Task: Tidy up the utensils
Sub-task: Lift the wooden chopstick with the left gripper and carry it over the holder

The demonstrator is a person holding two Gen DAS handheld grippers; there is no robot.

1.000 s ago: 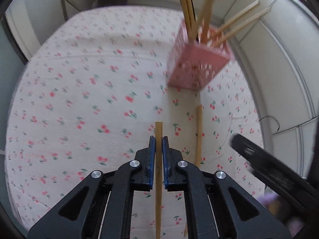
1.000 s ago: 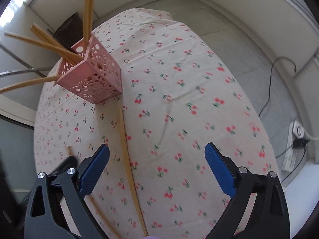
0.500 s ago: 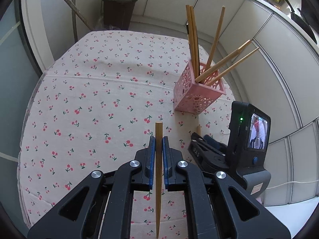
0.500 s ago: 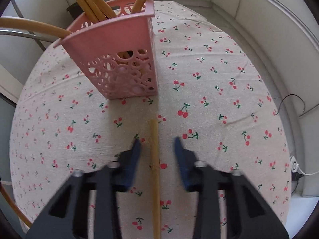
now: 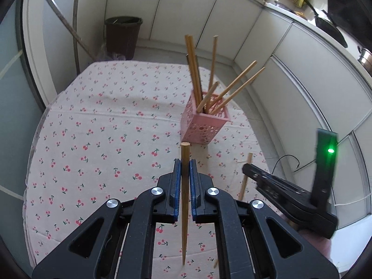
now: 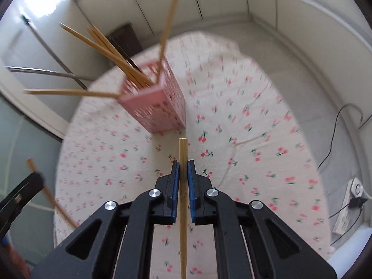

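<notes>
A pink perforated holder [image 5: 204, 125] stands on the cherry-print tablecloth with several wooden chopsticks [image 5: 193, 69] leaning out of it. It also shows in the right wrist view [image 6: 158, 107]. My left gripper [image 5: 185, 165] is shut on a wooden chopstick [image 5: 185, 200], held above the table short of the holder. My right gripper [image 6: 183, 166] is shut on another wooden chopstick [image 6: 183, 200], lifted off the cloth near the holder. In the left wrist view the right gripper [image 5: 246, 168] shows at lower right with its chopstick [image 5: 246, 176].
The round table [image 5: 93, 121] carries the cherry-print cloth. A dark bin [image 5: 123, 37] stands on the floor behind it. White cabinets line the right side. A cable and a power strip [image 6: 348, 200] lie on the floor to the right.
My right gripper has closed on the chopstick that lay on the cloth and lifted it. My left gripper has risen and drawn back with its chopstick.
</notes>
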